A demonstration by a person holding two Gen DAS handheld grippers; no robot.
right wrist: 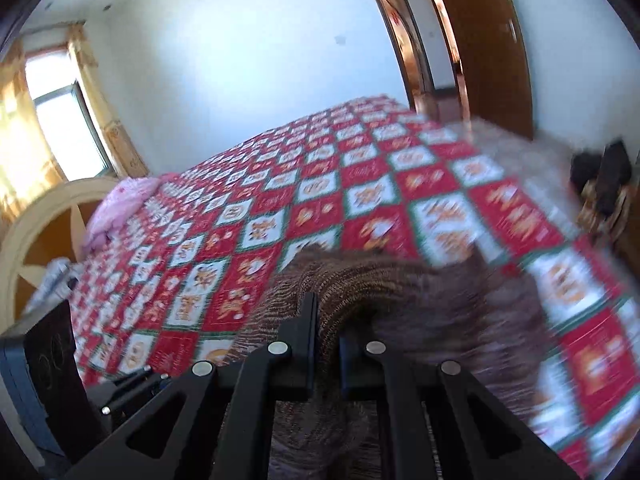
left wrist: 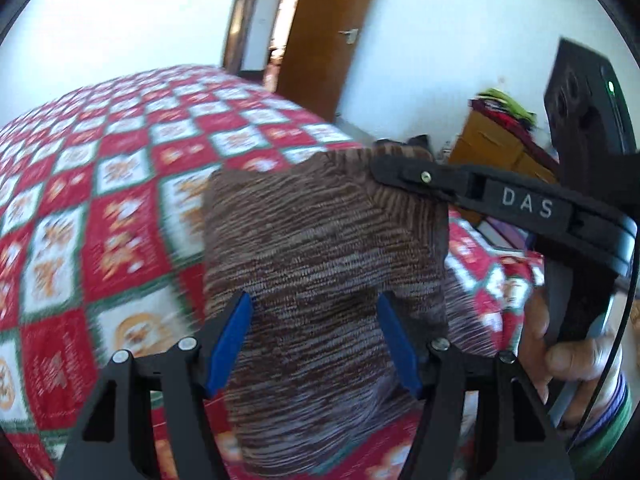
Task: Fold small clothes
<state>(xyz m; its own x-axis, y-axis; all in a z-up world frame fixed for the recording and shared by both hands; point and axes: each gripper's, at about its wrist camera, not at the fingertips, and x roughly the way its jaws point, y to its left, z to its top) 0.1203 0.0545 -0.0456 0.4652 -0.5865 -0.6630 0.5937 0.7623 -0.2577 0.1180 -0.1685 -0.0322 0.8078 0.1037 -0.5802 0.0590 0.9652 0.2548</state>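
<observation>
A brown striped knit garment [left wrist: 320, 264] lies and hangs over the red, white and green checked bedspread [left wrist: 100, 200]. My left gripper [left wrist: 314, 320] is open, its blue pads either side of the knit just above it. My right gripper [left wrist: 400, 166] reaches in from the right and pinches the garment's far top corner. In the right wrist view the right gripper [right wrist: 328, 320] is shut on a fold of the garment [right wrist: 400, 292], lifted off the bedspread [right wrist: 320, 184]. The view is motion-blurred.
A wooden door [left wrist: 332, 32] and doorway stand behind the bed. A wooden dresser [left wrist: 492, 140] with piled clothes is at the right. A pink pillow [right wrist: 120, 208], a headboard [right wrist: 40, 232] and a window [right wrist: 60, 120] are at the bed's far left.
</observation>
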